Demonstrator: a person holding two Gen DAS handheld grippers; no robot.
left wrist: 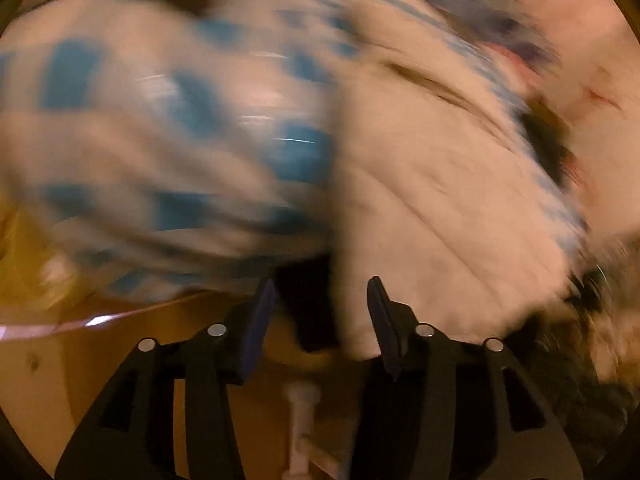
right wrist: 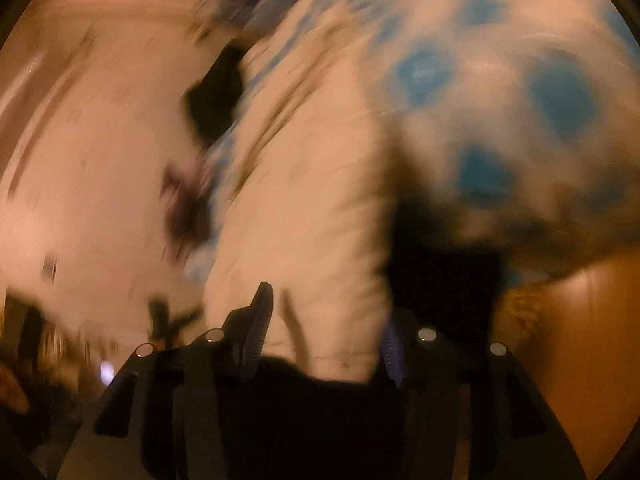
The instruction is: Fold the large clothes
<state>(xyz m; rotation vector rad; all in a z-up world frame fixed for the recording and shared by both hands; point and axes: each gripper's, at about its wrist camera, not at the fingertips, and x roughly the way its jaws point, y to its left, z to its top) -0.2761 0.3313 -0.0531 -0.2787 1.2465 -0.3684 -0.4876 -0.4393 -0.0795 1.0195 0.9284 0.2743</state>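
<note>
We're mid-fold: garment [left wrist: 420, 184] hangs bunched ahead of both claws, not yet flat. Left claw [left wrist: 322, 300] released, cloth beside it; right claw [right wrist: 324, 320] grasping garment edge.

The garment [left wrist: 440, 184] lies on the bed [right wrist: 100, 140], before both hand-held grippers.

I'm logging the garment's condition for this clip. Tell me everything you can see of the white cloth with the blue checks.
The checked cloth is soft white fabric with blue squares on one face and a plain, creased white underside. It is bunched and draped, not flat, and blurred by motion. A plain fold lies between the fingers of the right hand-held gripper, and another reaches the left hand-held gripper, whose fingers stand apart. Beneath it is a light bedsheet.
</note>
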